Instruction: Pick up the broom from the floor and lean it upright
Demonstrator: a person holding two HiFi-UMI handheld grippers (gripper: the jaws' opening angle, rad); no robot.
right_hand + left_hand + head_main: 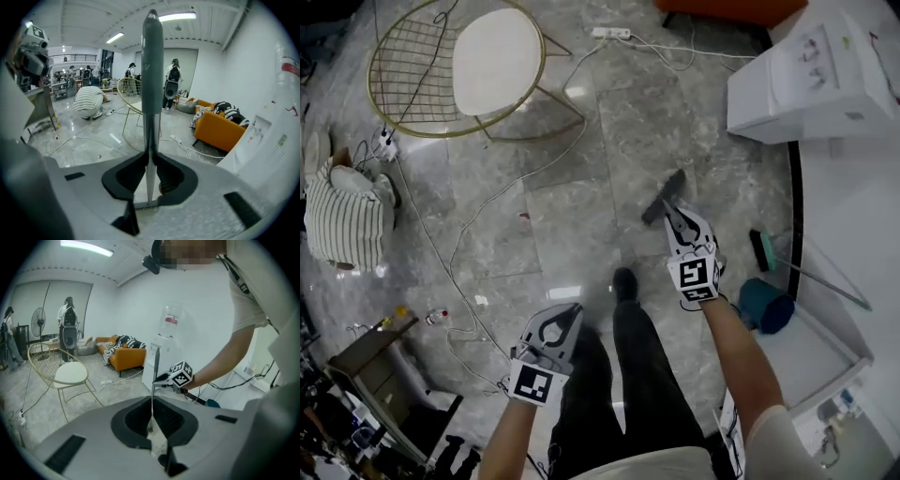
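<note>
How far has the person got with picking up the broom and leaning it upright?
Done: the broom handle is raised off the floor. In hand: the right gripper and the left gripper both clamp its thin shaft, its top free in the air. Left: resting it upright against a support; it leans on nothing yet.

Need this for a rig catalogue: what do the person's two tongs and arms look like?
Both the left tongs and right tongs are pale grey shells with black pads lining a V-shaped mouth. Each carries a white cube with black square markers. No cables show. The person wears a white short-sleeved shirt and dark trousers.
</note>
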